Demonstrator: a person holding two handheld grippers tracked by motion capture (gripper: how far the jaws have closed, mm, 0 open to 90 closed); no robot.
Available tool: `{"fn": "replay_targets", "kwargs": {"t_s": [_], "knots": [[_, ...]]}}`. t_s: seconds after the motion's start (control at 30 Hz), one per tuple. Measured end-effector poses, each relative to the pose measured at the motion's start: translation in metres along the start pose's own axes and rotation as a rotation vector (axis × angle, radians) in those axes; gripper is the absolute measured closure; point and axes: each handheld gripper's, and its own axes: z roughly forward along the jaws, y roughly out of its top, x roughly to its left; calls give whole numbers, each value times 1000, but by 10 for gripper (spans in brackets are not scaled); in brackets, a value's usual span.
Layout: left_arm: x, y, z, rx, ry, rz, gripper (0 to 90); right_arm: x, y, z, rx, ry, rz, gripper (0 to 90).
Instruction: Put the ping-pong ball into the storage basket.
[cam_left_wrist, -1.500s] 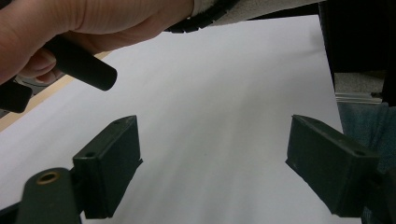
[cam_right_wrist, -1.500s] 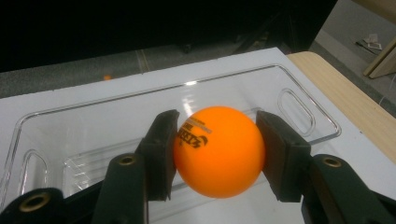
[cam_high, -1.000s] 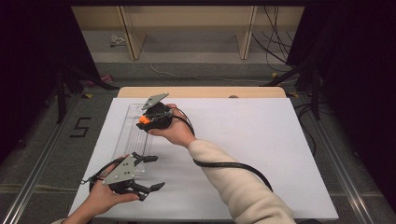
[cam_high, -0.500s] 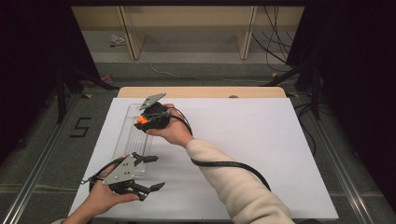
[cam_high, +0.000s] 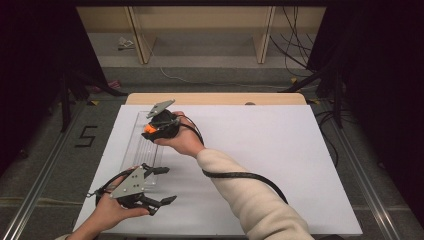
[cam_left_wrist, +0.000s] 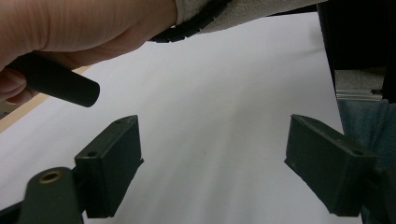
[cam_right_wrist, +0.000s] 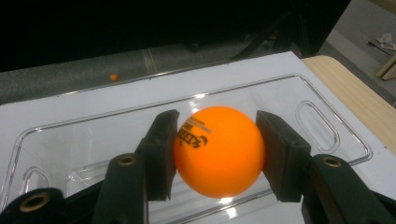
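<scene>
My right gripper (cam_right_wrist: 215, 154) is shut on an orange ball (cam_right_wrist: 218, 150) and holds it over a clear plastic tray (cam_right_wrist: 322, 144). In the high view that right gripper (cam_high: 150, 129) hovers above the far part of the clear tray (cam_high: 135, 150) at the table's left, the orange ball (cam_high: 148, 129) showing between its jaws. My left gripper (cam_high: 162, 185) rests near the front left of the white table, at the tray's near end, jaws wide apart. In the left gripper view the left gripper (cam_left_wrist: 212, 163) is open over bare white table, nothing between its pads.
A white sheet (cam_high: 280, 150) covers the table, with a strip of bare wood (cam_high: 215, 98) along the far edge. The right forearm in a cream sleeve (cam_high: 250, 195) crosses the table's middle with a black cable. A small orange ball (cam_right_wrist: 113, 76) lies on the floor beyond the table.
</scene>
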Motion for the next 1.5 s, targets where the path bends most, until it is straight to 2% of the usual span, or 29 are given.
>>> {"fn": "replay_targets", "kwargs": {"t_s": [0.73, 1.5], "knots": [[0, 0, 0, 0, -1, 0, 180, 1, 5, 8, 12, 11, -8, 514], [0, 0, 0, 0, -2, 0, 180, -1, 3, 20, 39, 18, 4, 513]]}}
